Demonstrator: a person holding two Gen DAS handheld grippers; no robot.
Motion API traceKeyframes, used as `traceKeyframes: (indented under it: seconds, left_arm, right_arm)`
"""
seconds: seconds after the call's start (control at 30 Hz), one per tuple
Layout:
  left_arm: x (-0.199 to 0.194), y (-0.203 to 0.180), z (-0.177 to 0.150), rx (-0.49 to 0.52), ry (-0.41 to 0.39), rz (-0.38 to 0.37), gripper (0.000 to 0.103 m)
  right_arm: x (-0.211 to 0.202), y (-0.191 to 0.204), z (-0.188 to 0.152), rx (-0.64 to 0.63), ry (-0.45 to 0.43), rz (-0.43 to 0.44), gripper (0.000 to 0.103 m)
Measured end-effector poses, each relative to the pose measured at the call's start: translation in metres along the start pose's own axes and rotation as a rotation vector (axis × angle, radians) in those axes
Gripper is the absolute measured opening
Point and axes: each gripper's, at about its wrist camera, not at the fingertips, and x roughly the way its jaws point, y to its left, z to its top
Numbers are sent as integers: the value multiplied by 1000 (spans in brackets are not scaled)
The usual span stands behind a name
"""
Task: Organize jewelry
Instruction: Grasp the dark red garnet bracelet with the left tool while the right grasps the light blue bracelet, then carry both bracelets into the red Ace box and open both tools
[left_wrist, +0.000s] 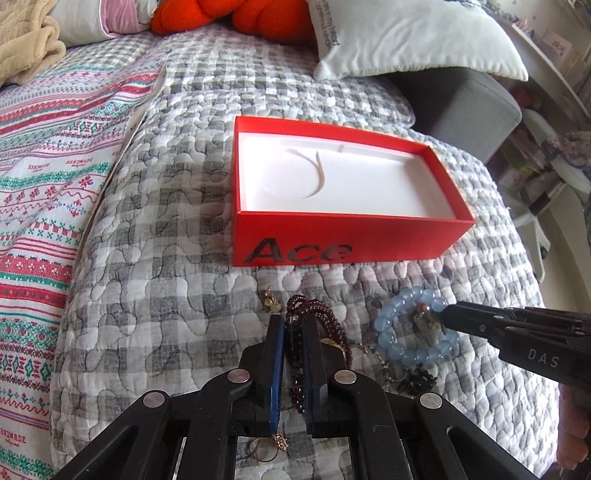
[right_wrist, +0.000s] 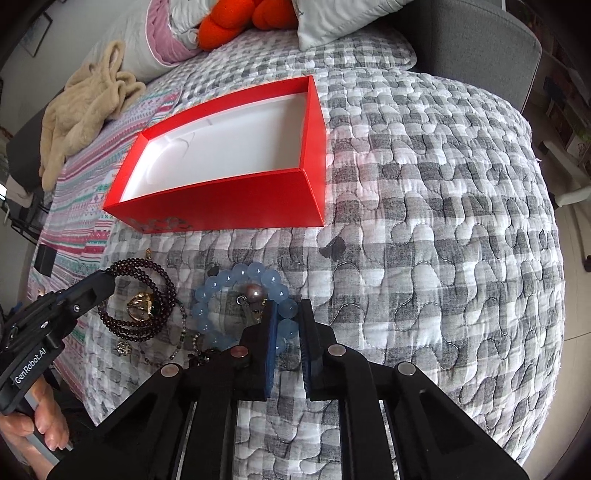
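- The left gripper (left_wrist: 293, 325) is clamped shut on the dark red bead strand (left_wrist: 317, 314).
- The right gripper (right_wrist: 286, 314) has narrow jaws astride a bead of the blue bracelet (right_wrist: 240, 295); whether its pads press the bead cannot be told.
- Both pieces lie near the quilt's (right_wrist: 424, 221) front edge.
- The red box (left_wrist: 332, 236) sits open beyond them.

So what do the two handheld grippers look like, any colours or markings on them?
Both are black plastic linkage frames with round silver pivot pins and blue pads inside the fingers. The left gripper carries white "GenRobot.AI" lettering; the right gripper shows "DAS". No cables or sleeves visible.
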Motion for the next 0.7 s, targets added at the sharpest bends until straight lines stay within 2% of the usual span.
traceKeyframes:
  seconds: [0.33,0.7]
  left_arm:
    - [-30,-6,15,0,-114,-56,3]
    - [-44,-15,39,-38,-229,-100,3]
  right_arm:
    - [-41,8,6,15,-118,89,12]
    - [-77,12,17,35,-239,130,12]
